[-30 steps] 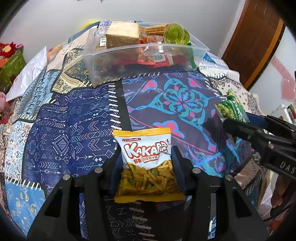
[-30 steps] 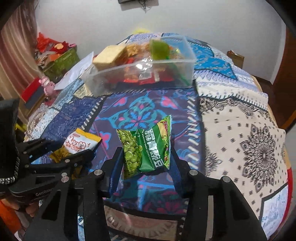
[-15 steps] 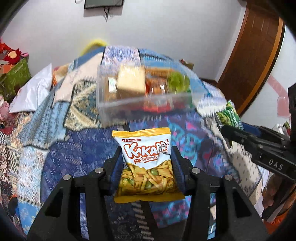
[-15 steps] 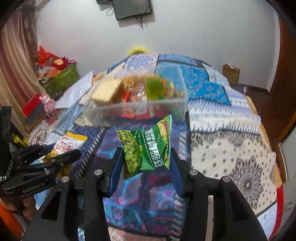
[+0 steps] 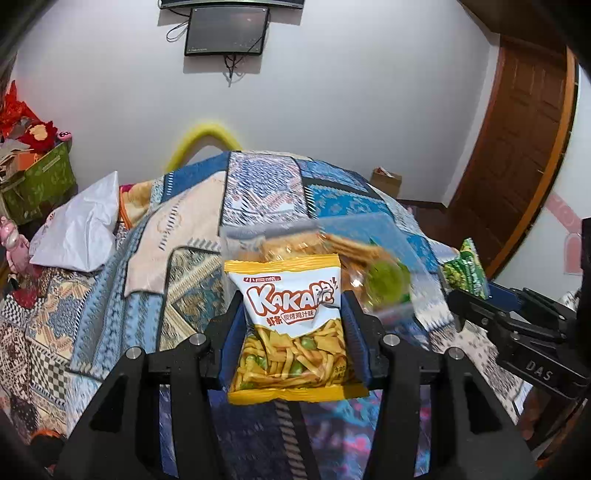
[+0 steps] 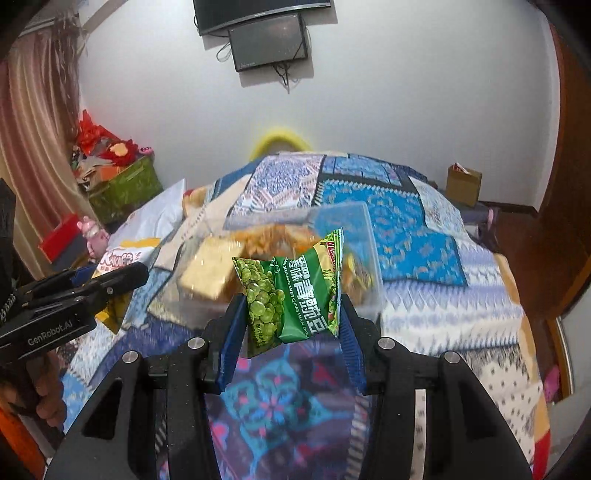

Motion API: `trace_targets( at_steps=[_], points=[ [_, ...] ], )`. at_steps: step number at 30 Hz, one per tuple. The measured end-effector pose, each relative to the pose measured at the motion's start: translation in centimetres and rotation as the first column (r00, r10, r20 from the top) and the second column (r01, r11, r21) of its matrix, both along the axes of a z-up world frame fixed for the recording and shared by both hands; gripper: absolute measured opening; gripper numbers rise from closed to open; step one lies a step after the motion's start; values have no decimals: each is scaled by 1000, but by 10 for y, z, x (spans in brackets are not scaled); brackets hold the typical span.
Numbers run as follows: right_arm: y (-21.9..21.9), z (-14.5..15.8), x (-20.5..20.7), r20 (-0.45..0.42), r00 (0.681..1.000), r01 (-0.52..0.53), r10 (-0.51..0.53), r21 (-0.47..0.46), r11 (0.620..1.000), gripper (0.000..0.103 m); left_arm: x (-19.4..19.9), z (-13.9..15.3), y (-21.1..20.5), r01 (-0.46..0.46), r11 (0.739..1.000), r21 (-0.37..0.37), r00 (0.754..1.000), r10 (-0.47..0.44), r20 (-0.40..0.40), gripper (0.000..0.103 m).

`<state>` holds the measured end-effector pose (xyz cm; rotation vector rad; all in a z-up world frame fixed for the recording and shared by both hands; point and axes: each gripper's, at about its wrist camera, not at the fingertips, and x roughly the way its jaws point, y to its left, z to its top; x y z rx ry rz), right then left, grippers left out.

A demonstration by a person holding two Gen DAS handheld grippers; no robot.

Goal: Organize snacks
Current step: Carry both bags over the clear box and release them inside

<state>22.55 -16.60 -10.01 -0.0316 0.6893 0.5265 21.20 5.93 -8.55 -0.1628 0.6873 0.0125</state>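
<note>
Left gripper [image 5: 291, 325] pinches yellow chip packet [image 5: 291, 325], right gripper [image 6: 291, 314] pinches green pea packet [image 6: 291, 291], both above quilt [image 6: 413, 240] near clear bin [image 6: 369, 236]; bin already heaped, so packets may spill out.

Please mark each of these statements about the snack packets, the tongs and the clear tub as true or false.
1. The left tongs grip a yellow Kaka snack packet. True.
2. The right tongs are empty. False: they hold a green pea packet.
3. The clear plastic tub on the patterned quilt already holds snacks. True.
4. The green pea packet lies inside the tub. False: it is held in the tongs, in front of the tub.
5. A dark screen hangs on the wall behind the bed. True.
6. The Kaka packet is torn open. False: it looks sealed.
</note>
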Motion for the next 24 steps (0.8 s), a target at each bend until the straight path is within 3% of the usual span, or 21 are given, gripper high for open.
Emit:
trace_targets(
  at_steps=[16, 24],
  points=[
    [53, -15, 58, -31, 998, -47, 47, 1, 999, 44, 98, -31, 51, -85, 996, -35, 995, 83, -54, 49],
    [70, -31, 72, -64, 995, -78, 77, -19, 997, 45, 125, -60, 57, -121, 989, -79, 988, 113, -104, 49]
  ],
)
